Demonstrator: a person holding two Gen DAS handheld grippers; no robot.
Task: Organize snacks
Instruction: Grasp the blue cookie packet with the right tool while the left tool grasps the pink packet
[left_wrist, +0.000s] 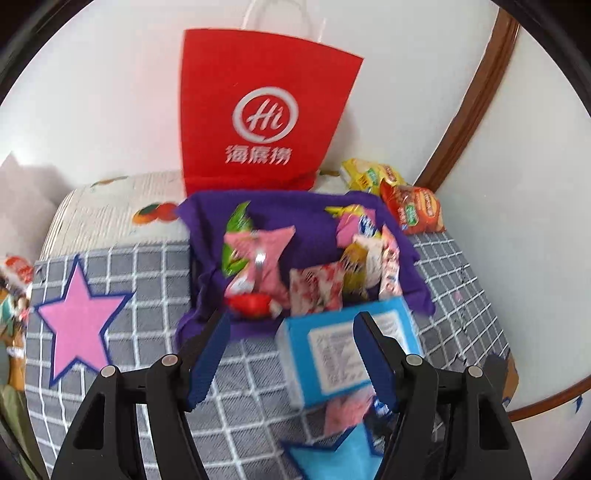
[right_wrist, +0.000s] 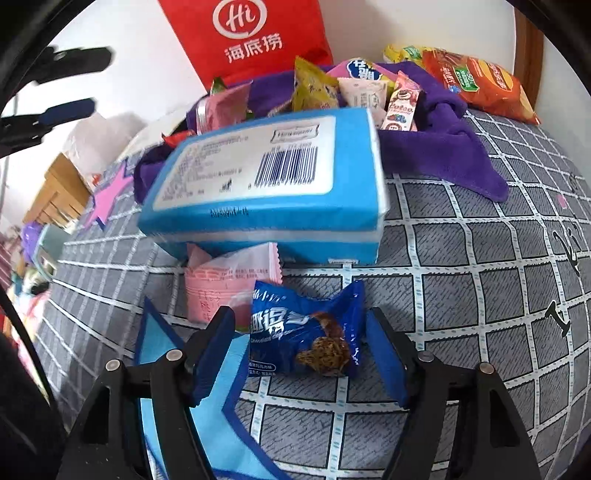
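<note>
A blue cookie packet (right_wrist: 306, 332) lies on the grey checked bedspread (right_wrist: 480, 295), between the fingers of my right gripper (right_wrist: 299, 321). That gripper is open, with a gap on each side of the packet. Just beyond it a pink packet (right_wrist: 229, 284) lies partly under a blue box (right_wrist: 266, 177). My left gripper (left_wrist: 291, 325) is open and empty, hovering in front of the purple cloth bin (left_wrist: 295, 218) filled with several snack packets. The blue box (left_wrist: 332, 354) lies below its right finger (left_wrist: 373, 354). In the right wrist view, the left gripper (right_wrist: 81, 83) shows at the upper left.
A red paper bag (left_wrist: 266, 110) stands against the wall behind the bin. An orange chip bag (left_wrist: 417, 210) and a yellow packet (left_wrist: 369, 173) lie to the bin's right. A pink star (left_wrist: 77, 317) and a blue star (right_wrist: 166, 369) mark the bedspread. Wooden trim (left_wrist: 480, 92) edges the right.
</note>
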